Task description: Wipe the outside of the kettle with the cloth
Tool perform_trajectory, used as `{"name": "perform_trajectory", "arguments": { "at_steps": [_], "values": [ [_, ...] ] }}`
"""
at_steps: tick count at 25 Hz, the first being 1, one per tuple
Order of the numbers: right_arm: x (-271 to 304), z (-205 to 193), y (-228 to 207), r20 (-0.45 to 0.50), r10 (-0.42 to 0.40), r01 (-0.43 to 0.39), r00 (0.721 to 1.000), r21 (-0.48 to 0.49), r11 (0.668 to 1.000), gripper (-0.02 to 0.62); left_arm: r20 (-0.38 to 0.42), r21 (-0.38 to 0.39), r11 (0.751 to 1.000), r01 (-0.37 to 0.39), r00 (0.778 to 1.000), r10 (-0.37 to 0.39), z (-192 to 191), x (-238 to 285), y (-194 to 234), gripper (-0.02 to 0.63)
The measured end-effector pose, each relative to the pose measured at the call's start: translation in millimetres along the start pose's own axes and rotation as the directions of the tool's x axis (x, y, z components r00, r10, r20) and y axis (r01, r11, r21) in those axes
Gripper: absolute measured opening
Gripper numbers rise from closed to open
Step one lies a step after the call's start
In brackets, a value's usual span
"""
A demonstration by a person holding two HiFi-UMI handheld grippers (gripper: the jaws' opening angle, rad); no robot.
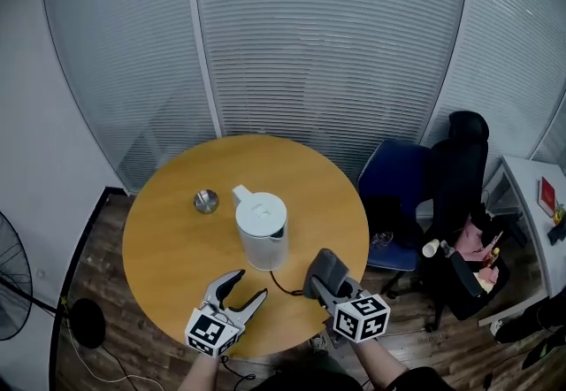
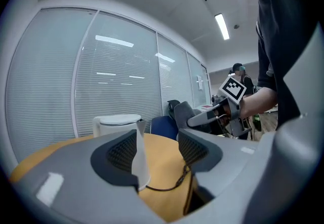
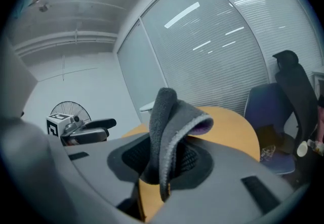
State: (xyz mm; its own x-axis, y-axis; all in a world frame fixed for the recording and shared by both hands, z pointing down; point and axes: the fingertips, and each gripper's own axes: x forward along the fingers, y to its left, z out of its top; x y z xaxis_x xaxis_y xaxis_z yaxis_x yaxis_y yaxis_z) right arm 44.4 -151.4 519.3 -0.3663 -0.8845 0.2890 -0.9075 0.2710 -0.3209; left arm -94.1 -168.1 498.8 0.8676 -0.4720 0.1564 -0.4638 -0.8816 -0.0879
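Grey cloth (image 1: 329, 270), one piece, is pinched in our right gripper (image 1: 320, 285) and folds over its fingertips. Our left gripper (image 1: 243, 287) holds its two fingers wide apart, nothing between them. One white kettle (image 1: 262, 230) stands on the round wooden table (image 1: 168, 243) just ahead of both pairs of fingertips, its black cord (image 1: 285, 287) running back between the two grippers. One small metal dish (image 1: 206, 201) sits farther beyond the left fingers.
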Motion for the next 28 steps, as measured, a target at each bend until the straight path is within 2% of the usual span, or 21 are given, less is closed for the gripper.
{"name": "perform_trajectory", "arguments": {
  "at_steps": [10,16,19,23,28],
  "values": [
    [82,39,-30,-0.014,0.132,-0.131,0.991,0.058,0.990,0.098,-0.063,0.161,0.986,-0.033,0.997,0.043,17,58,46,0.275],
    [110,66,-33,0.049,0.232,-0.237,0.971,0.184,0.954,0.098,-0.127,0.268,0.963,-0.008,0.991,0.044,24,80,57,0.303],
    [117,75,-32,0.065,0.277,-0.285,0.959,0.203,0.937,0.098,-0.172,0.284,0.959,0.012,0.984,0.038,18,90,60,0.319],
    [129,56,-39,0.000,0.292,-0.286,0.956,0.197,0.938,0.098,-0.237,0.267,0.963,0.021,0.970,0.045,-1,96,62,0.321],
    [156,-2,-64,-0.132,0.270,-0.230,0.954,0.257,0.939,0.098,-0.235,0.262,0.965,0.010,0.970,0.054,5,101,63,0.321]
  ]
}}
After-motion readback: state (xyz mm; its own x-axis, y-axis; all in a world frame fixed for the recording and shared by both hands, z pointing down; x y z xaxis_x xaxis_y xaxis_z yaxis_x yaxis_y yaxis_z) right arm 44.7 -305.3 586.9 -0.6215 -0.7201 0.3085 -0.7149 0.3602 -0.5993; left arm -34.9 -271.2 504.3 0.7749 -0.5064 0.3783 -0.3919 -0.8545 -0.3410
